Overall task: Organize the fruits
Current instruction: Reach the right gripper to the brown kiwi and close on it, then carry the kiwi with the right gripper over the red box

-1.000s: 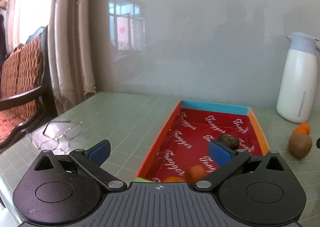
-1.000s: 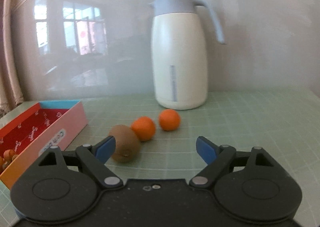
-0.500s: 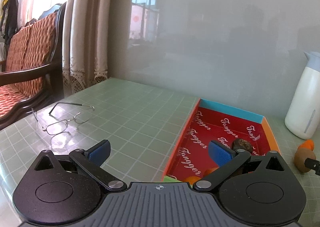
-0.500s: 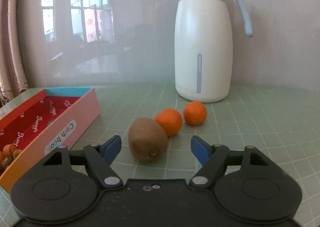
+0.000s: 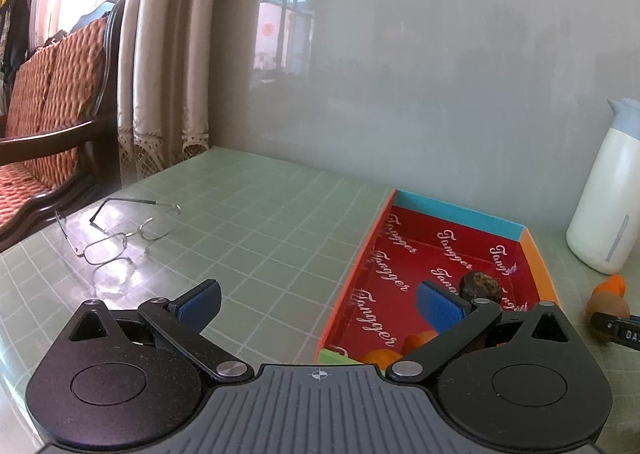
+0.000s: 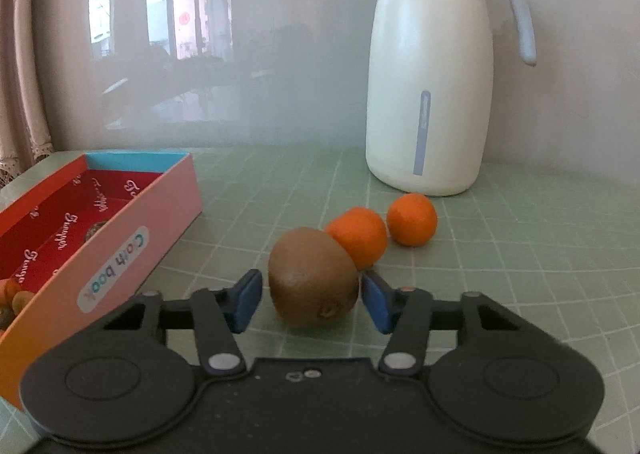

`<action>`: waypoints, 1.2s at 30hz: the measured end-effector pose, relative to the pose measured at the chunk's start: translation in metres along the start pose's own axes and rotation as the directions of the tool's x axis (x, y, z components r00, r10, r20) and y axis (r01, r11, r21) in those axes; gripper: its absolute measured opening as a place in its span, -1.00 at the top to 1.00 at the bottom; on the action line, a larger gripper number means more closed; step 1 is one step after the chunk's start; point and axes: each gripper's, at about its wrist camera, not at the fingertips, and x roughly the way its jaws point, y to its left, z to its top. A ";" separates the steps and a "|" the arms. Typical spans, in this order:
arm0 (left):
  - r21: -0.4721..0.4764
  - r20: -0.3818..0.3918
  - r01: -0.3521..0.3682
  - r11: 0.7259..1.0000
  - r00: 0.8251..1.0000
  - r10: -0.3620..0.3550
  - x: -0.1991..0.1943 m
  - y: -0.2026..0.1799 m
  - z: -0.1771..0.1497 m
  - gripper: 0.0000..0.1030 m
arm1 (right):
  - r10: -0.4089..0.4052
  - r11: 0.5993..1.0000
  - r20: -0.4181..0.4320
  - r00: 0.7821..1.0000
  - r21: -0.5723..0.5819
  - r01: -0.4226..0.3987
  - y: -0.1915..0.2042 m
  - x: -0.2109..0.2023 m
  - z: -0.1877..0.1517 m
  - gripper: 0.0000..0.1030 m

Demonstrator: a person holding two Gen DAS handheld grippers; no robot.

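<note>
A brown kiwi (image 6: pixel 312 278) lies on the green gridded table between the blue pads of my right gripper (image 6: pixel 312 302). Its jaws are closing: the right pad is at the kiwi's skin and a narrow gap shows at the left pad. Two small oranges (image 6: pixel 358 236) (image 6: pixel 412 218) sit just behind the kiwi. The open red-lined box (image 6: pixel 160 206) stands to the left. My left gripper (image 5: pixel 318 304) is open and holds nothing, low over the table at the box's near left corner (image 5: pixel 352 278). Inside the box lie a dark fruit (image 5: pixel 480 286) and orange fruits (image 5: pixel 380 356).
A white thermos jug (image 6: pixel 428 94) with a grey-blue lid stands against the wall behind the oranges. Wire-framed glasses (image 5: pixel 116 238) lie on the table at the left. A dark wooden chair with a woven cushion (image 5: pixel 48 102) and curtains stand past the table's left edge.
My right gripper has come forward to the kiwi and its jaws have narrowed around it. The left gripper has shifted, so the box now sits further right in its view.
</note>
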 end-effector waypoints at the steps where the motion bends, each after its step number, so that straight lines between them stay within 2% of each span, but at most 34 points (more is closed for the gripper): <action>1: 0.000 -0.001 0.000 1.000 1.000 0.000 0.000 0.000 0.000 -1.00 | 0.006 1.000 -0.004 1.000 0.005 -0.006 -0.001 0.002 0.001 0.07; 12: -0.007 -0.008 0.007 1.000 1.000 -0.007 0.001 -0.001 -0.001 -1.00 | 0.014 1.000 -0.010 1.000 0.007 -0.014 0.000 0.003 0.001 0.11; 25: -0.019 -0.012 0.000 1.000 1.000 0.000 -0.002 0.000 -0.002 -1.00 | 0.007 1.000 -0.006 1.000 -0.018 -0.007 -0.009 -0.022 -0.007 0.12; 36: 0.000 0.002 0.004 1.000 1.000 -0.004 -0.008 -0.007 -0.004 -1.00 | 0.033 0.999 0.076 0.997 -0.027 -0.031 -0.005 -0.059 0.005 0.12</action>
